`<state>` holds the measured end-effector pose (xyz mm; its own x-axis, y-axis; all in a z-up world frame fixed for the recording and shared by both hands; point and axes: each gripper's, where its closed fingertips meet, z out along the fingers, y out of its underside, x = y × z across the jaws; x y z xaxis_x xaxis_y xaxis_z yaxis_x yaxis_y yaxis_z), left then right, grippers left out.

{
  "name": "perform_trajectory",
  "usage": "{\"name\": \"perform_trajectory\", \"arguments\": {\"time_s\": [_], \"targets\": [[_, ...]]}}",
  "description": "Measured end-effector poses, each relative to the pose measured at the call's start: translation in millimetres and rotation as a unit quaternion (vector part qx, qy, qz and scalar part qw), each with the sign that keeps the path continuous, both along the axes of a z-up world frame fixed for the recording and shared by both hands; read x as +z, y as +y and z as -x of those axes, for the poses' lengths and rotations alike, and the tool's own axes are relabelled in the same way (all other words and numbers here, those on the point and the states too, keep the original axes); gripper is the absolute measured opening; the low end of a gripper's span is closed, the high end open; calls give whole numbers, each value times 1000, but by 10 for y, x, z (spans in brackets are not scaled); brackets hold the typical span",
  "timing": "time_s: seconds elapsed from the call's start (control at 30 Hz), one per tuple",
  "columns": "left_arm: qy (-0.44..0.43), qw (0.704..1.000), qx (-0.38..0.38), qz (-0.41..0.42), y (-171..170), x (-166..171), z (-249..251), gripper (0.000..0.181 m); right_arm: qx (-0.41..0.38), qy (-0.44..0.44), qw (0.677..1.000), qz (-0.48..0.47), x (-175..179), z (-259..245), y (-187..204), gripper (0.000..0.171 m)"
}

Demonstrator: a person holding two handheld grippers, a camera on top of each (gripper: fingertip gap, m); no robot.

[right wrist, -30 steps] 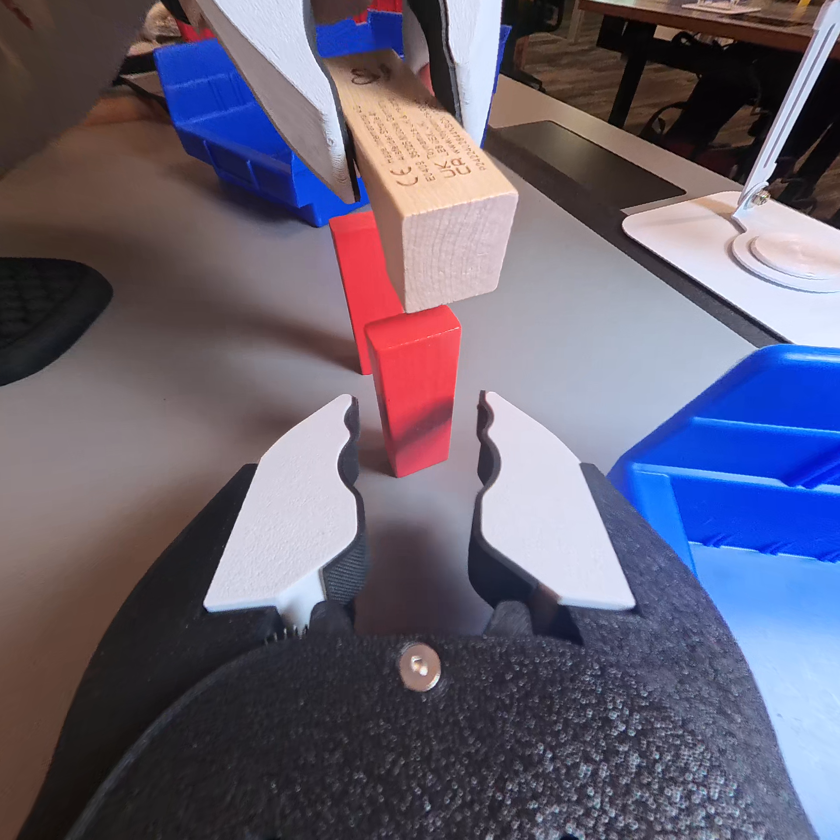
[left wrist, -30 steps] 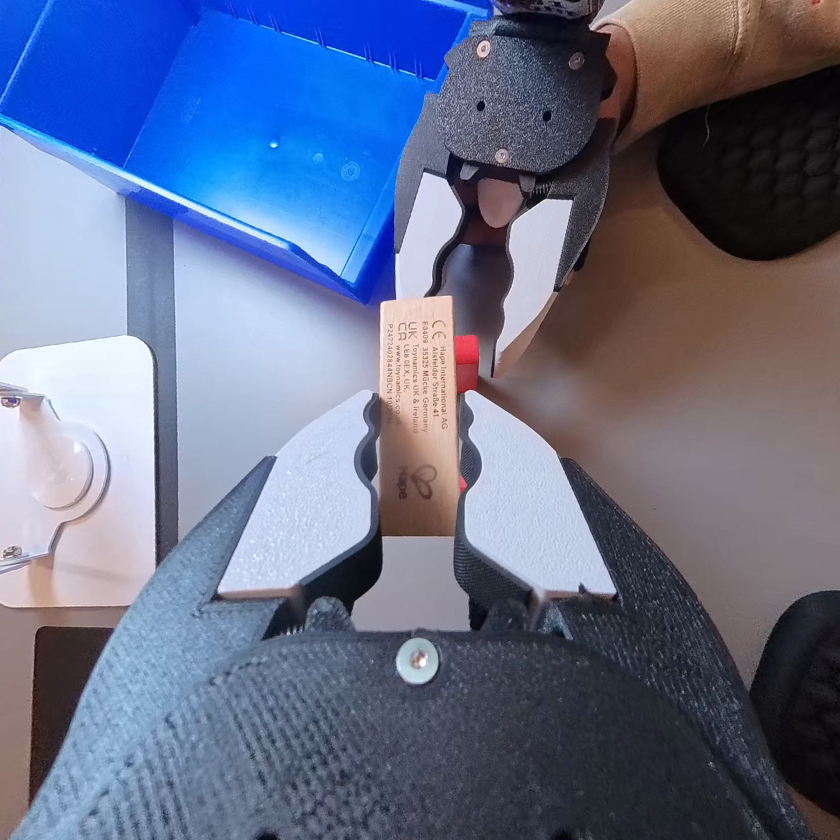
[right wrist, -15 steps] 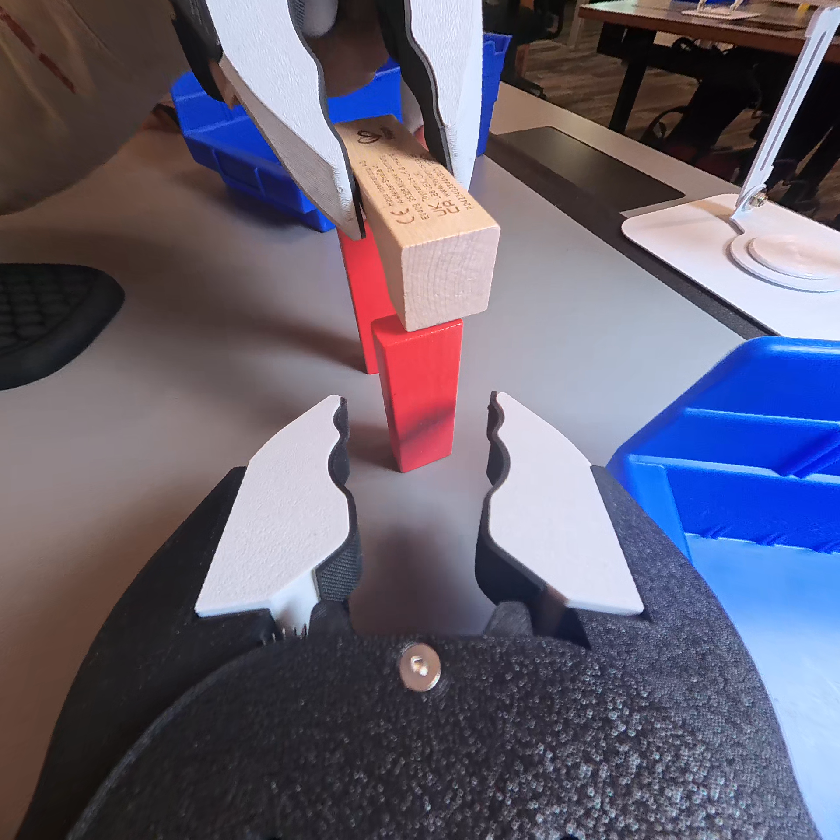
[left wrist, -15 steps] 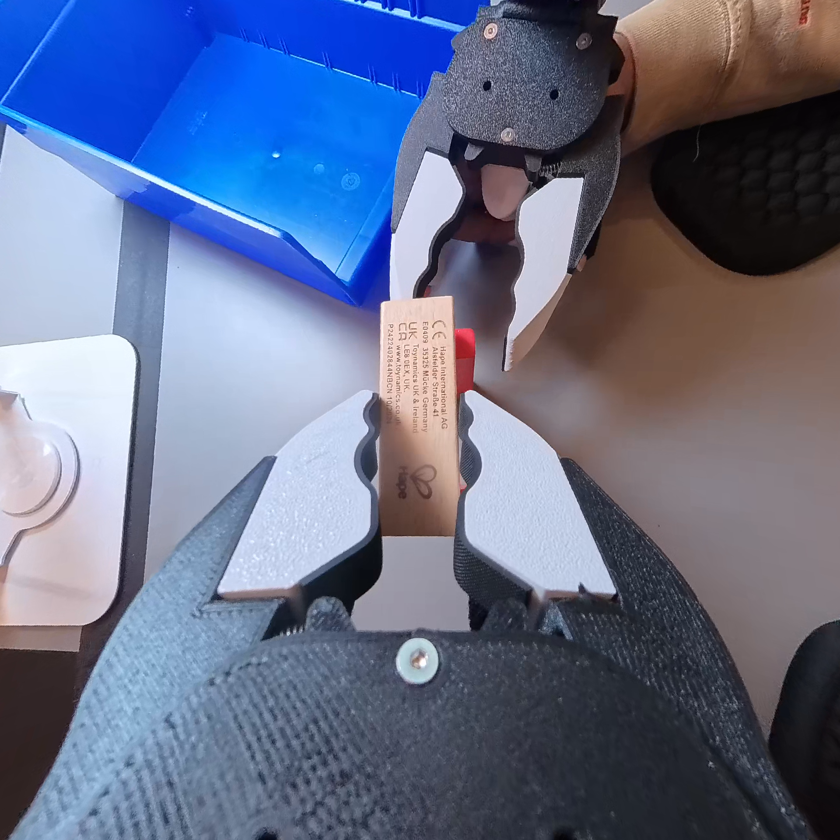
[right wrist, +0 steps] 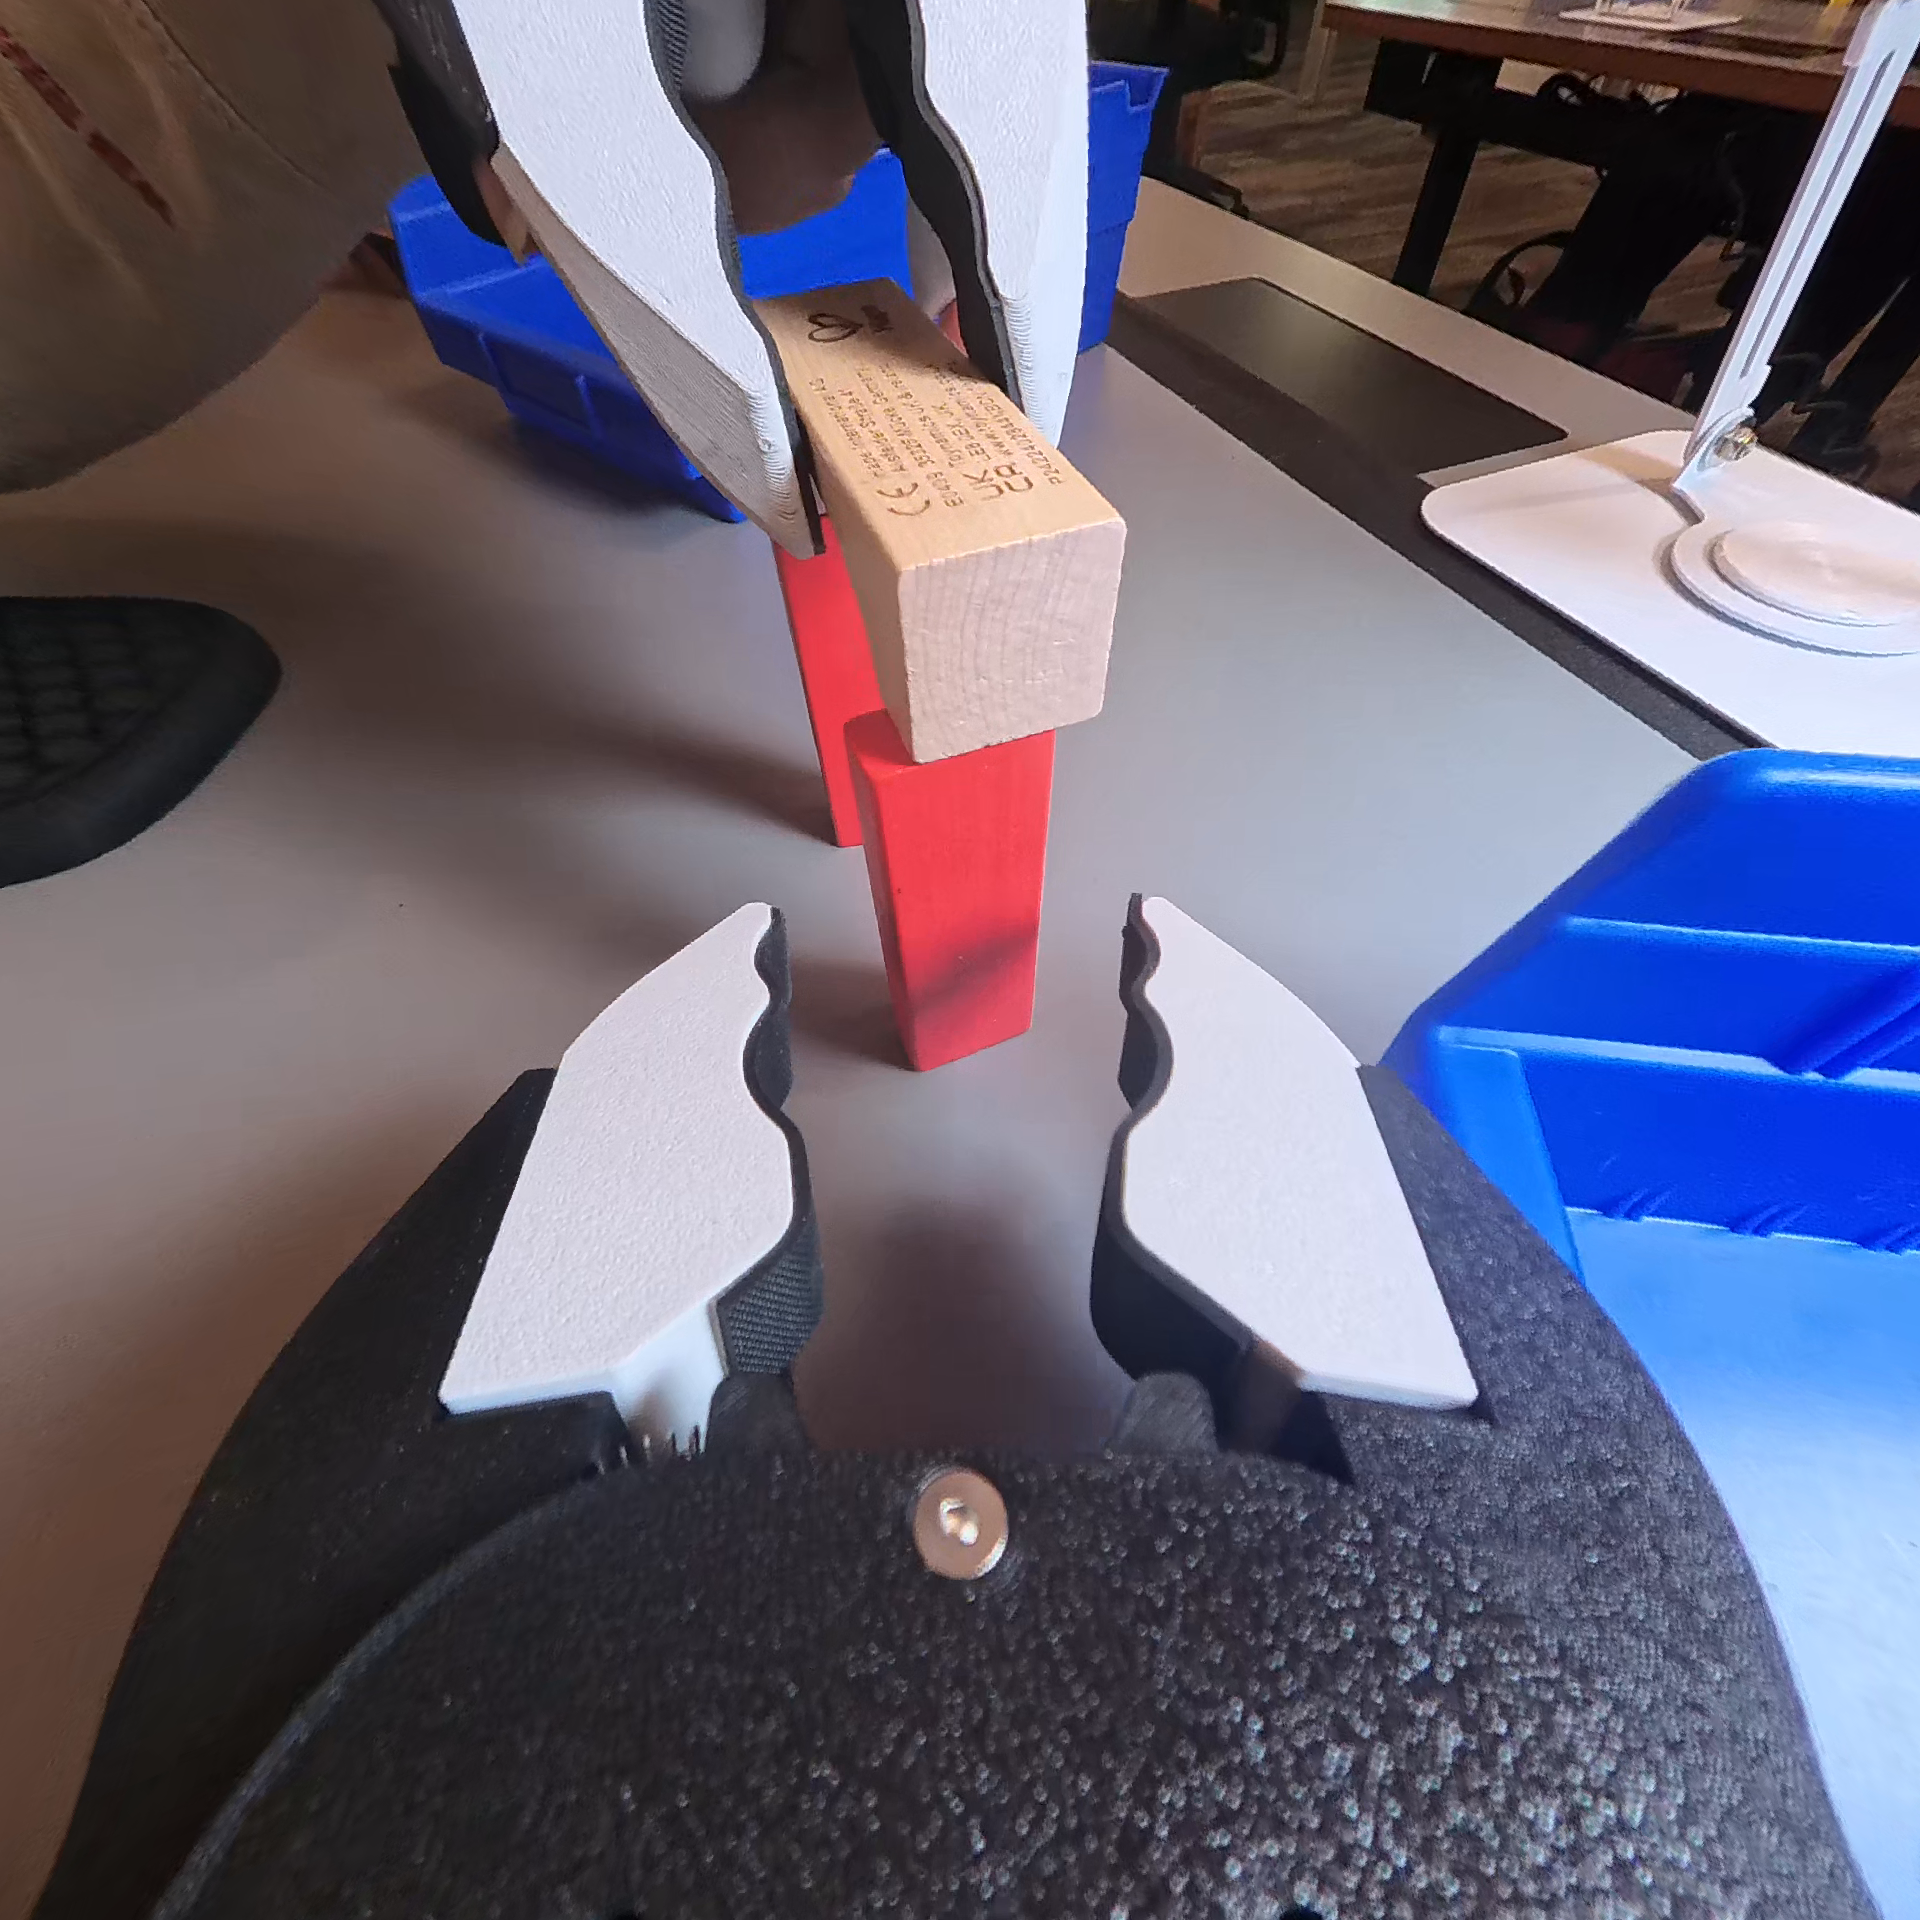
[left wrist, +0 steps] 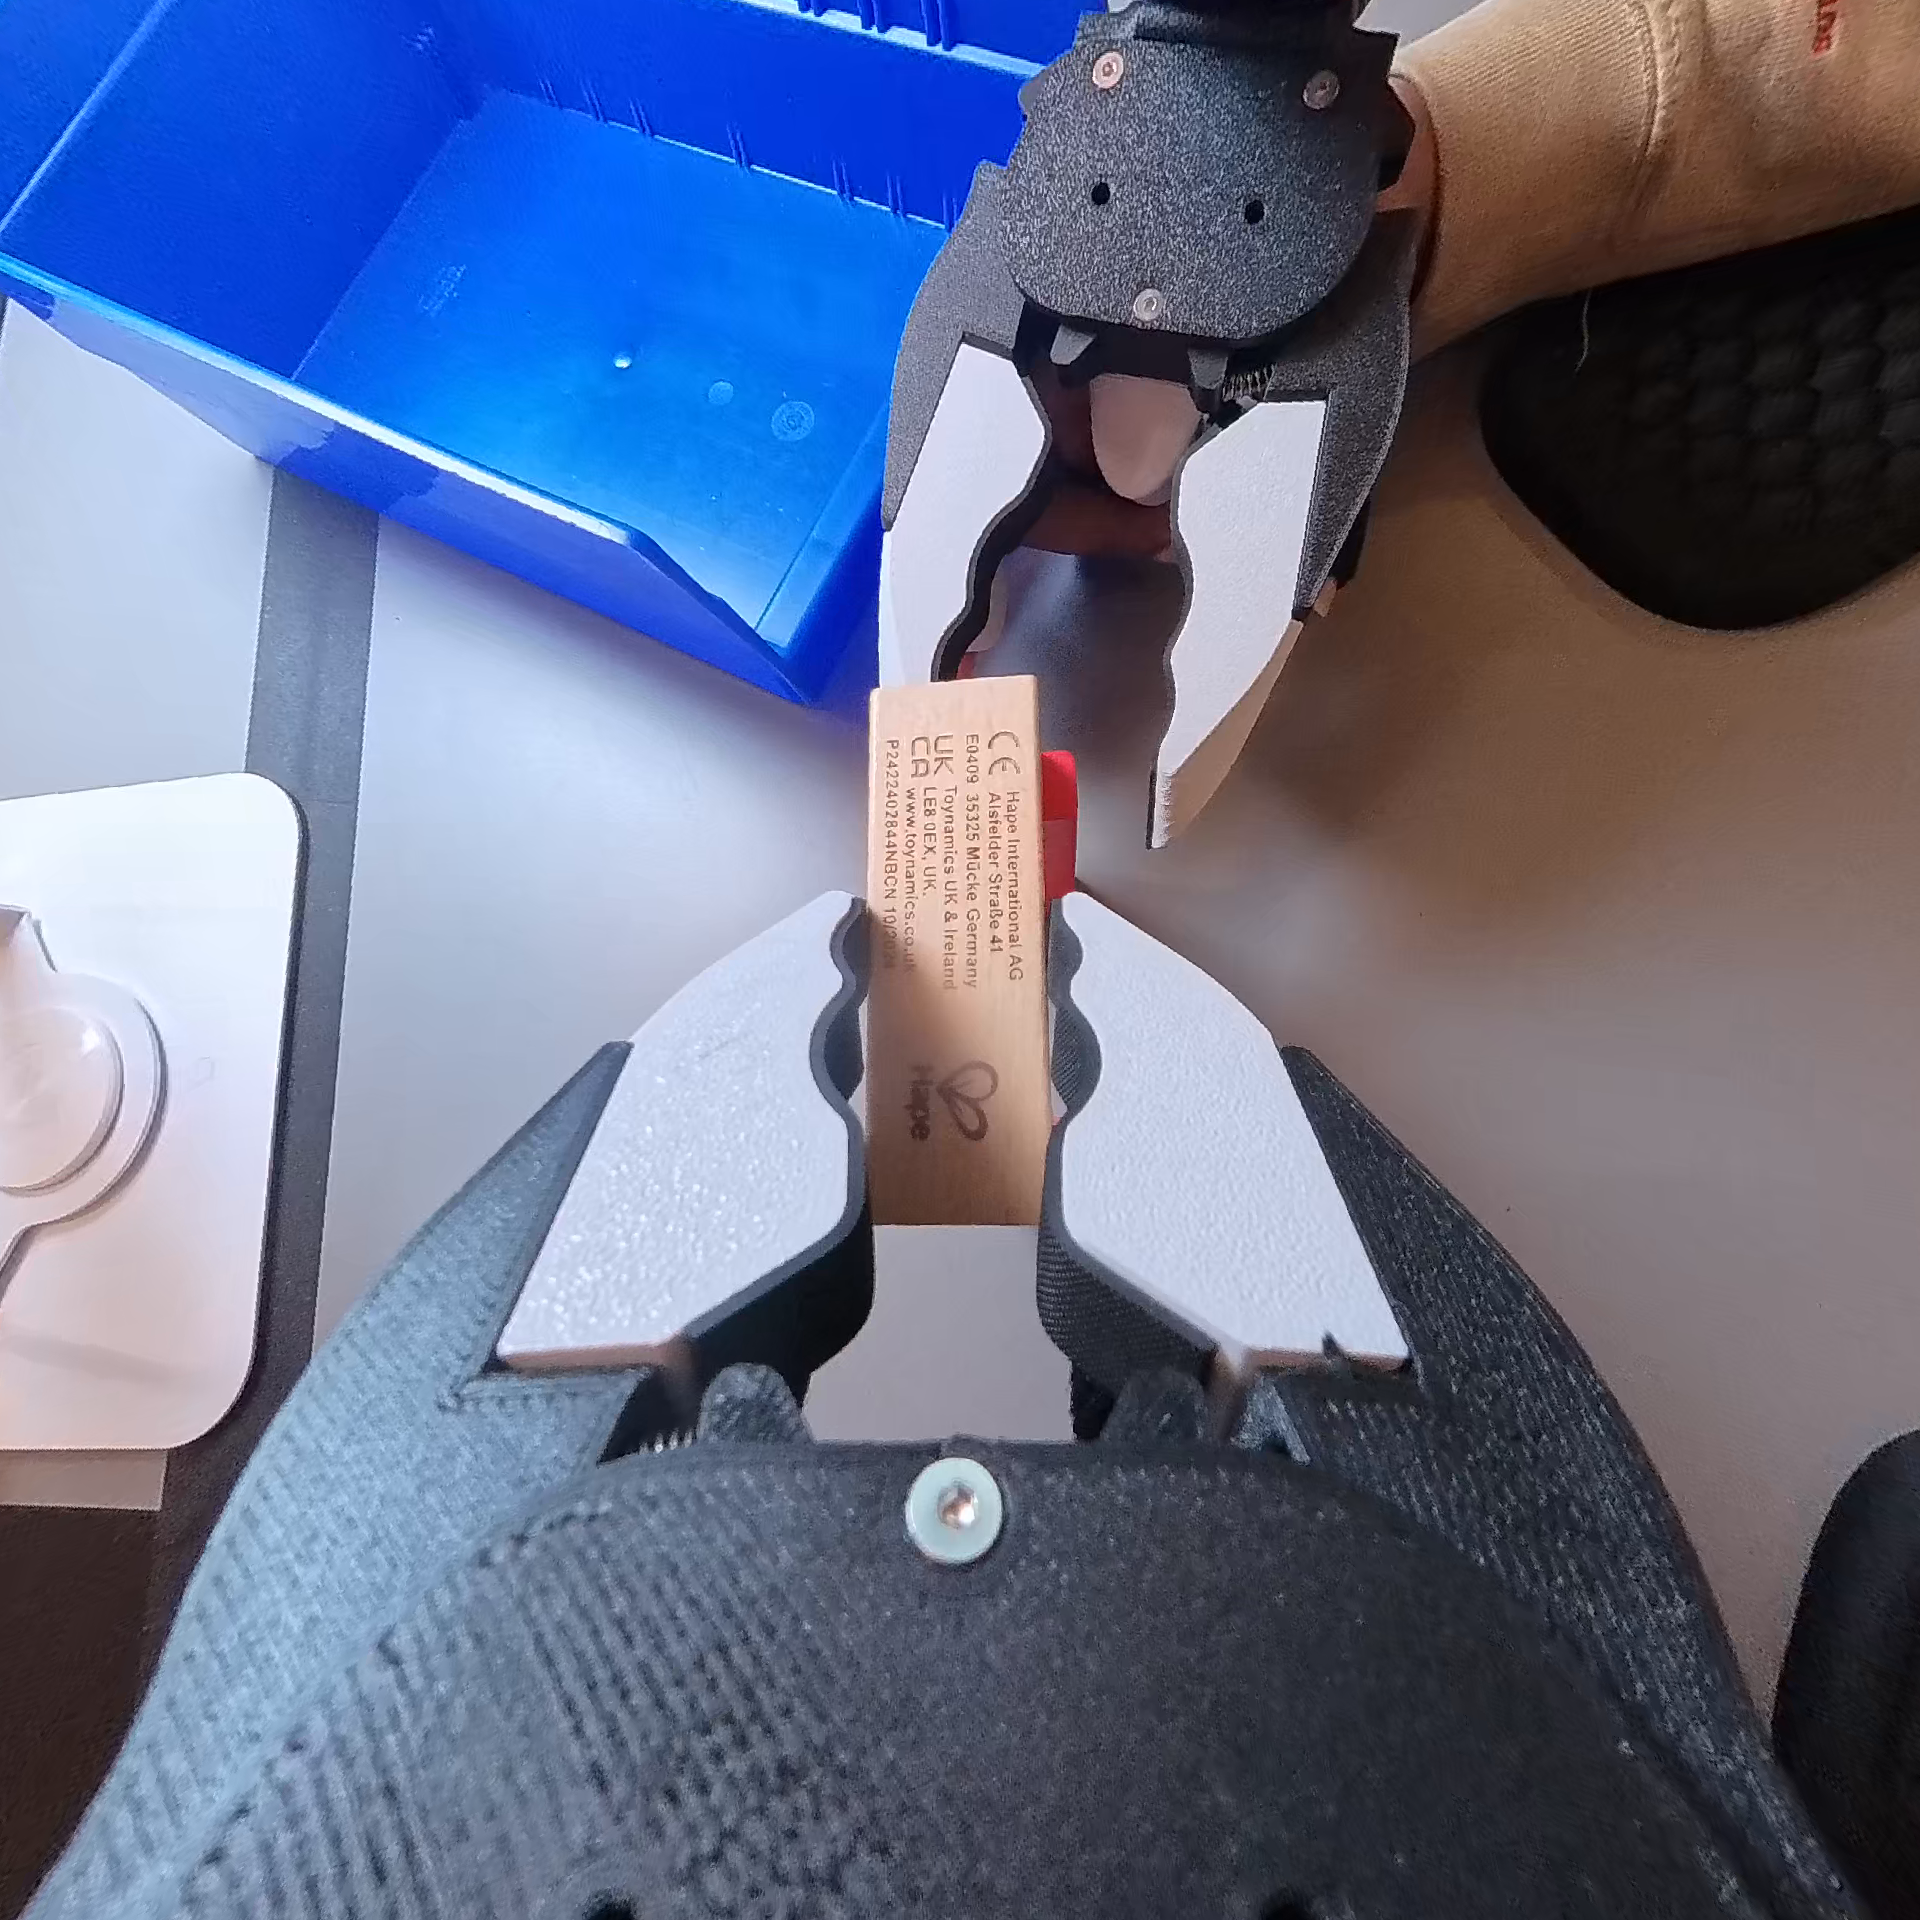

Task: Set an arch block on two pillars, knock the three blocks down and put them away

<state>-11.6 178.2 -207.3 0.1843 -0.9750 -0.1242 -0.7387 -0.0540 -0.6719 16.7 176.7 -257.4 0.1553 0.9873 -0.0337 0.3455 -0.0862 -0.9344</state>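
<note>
Grey table [right wrist: 1299, 727]: left tongs [left wrist: 956, 914] clamp arch block [left wrist: 954, 966]; right tongs [right wrist: 951, 914] gape.

The open right gripper [right wrist: 951, 914] faces a near upright red wooden pillar [right wrist: 956, 894] just ahead. A blue plastic bin [right wrist: 1704, 997] crowds its right side. Bare grey tabletop [right wrist: 436, 831] lies open on its left.

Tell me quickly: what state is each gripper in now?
Left gripper: shut on the wooden block.
Right gripper: open, holding nothing.
</note>
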Motion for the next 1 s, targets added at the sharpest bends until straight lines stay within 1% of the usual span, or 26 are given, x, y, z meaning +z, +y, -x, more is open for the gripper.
{"name": "perform_trajectory", "arguments": {"time_s": [0.93, 0.97, 1.0], "targets": [[0, 1000, -10, -2, -32, -16, 8, 34, -7, -7, 1000, 4, -35, -12, 25, 60], [0, 1000, -9, -2, -31, -16, 8, 36, -8, -6, 1000, 4, -34, -11, 25, 60], [1, 1000, -9, -2, -31, -17, 8, 34, -8, -6, 1000, 4, -34, -11, 26, 60]]}}
